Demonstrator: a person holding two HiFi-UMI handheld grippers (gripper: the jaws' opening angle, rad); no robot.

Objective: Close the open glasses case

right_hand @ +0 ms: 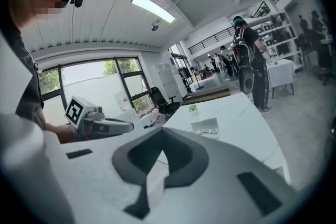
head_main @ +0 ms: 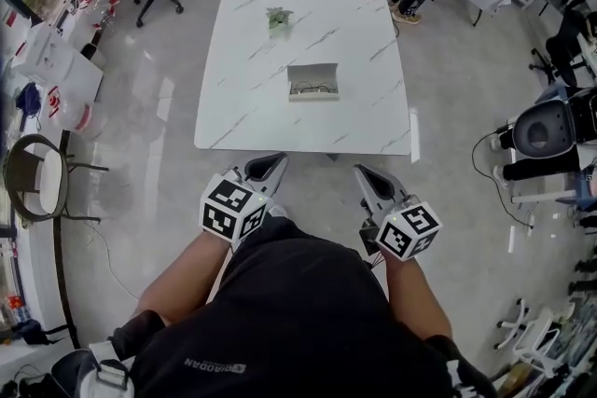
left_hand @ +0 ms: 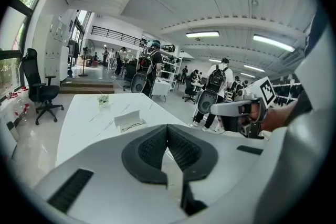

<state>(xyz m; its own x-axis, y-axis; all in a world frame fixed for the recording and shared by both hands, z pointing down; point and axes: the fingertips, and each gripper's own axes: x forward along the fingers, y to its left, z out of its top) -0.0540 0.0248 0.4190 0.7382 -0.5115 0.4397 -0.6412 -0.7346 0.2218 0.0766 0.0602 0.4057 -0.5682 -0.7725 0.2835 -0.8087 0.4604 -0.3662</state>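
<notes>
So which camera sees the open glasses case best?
The head view: it looks down into the open white rectangular glasses case on the white marble table. Both gripper views show it small, far and side-on.

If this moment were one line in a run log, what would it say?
glasses case: open, mid-table, untouched | left tool: shut, empty, short of table edge | right tool: shut, empty, short of table edge

Holds left gripper and right gripper out side by side, apart, pointing forward and slightly down, with both sets of jaws pressed together on nothing.
</notes>
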